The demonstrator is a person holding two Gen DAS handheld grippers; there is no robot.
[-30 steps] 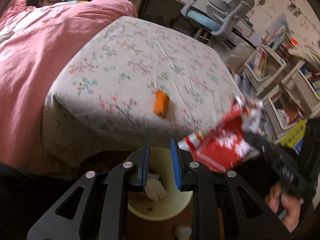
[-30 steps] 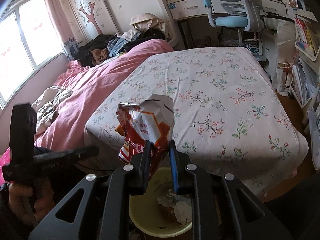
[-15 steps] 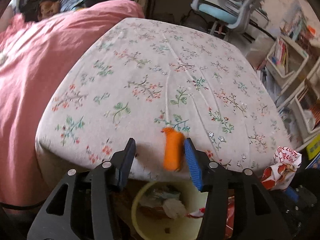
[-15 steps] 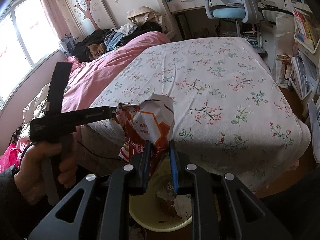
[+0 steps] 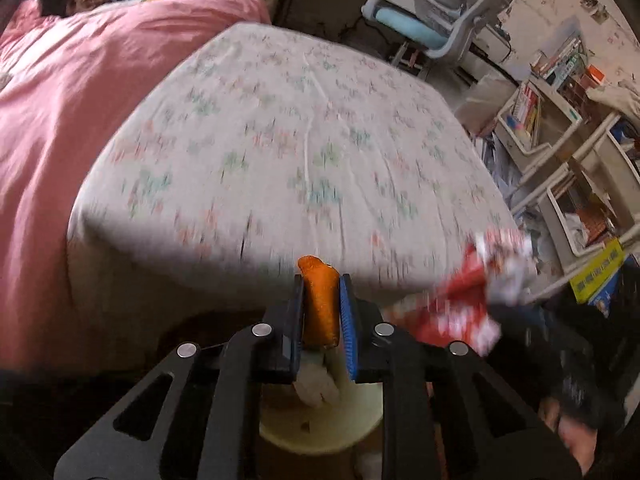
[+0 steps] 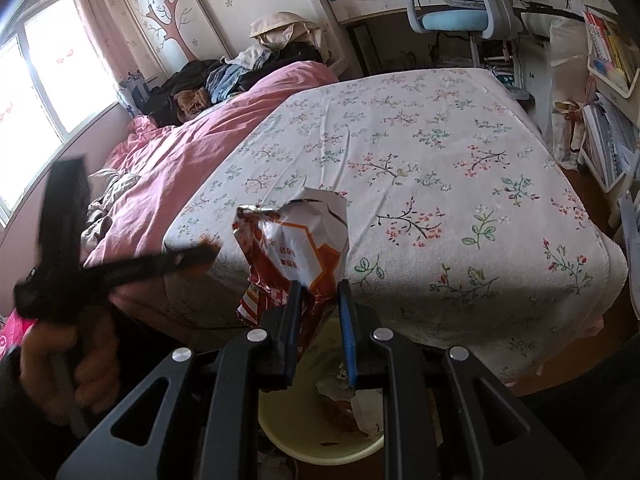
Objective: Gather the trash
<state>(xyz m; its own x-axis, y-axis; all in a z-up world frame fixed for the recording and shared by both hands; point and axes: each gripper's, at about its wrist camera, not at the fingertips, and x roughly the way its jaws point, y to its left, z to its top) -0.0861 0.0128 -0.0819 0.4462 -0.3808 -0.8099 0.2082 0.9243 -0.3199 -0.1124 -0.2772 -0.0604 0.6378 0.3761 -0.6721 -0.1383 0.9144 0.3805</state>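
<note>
Where the floral-printed bedspread [image 6: 400, 184] is spread over the near end of the bed, a pink duvet [image 6: 192, 168] is seen beside it, with a heap of clothes [image 6: 224, 80] at the far end, a blue desk chair [image 6: 456, 4] beyond the foot and bookshelves [image 5: 552, 128] to the side. Below the bed edge a pale yellow trash bin [image 6: 320, 436] is placed, with crumpled paper already inside. An orange piece of trash [image 5: 319, 304] is pinched between the narrowly parted blue pads of the left gripper [image 5: 320, 316], above the bin and off the bedspread. A crumpled red and white snack bag [image 6: 296, 252] is clamped in the right gripper [image 6: 318, 320], also over the bin. Half a second earlier the orange piece was lying on the bedspread between wide-spread fingers; it is now lifted clear, and the bag is held as before.
</note>
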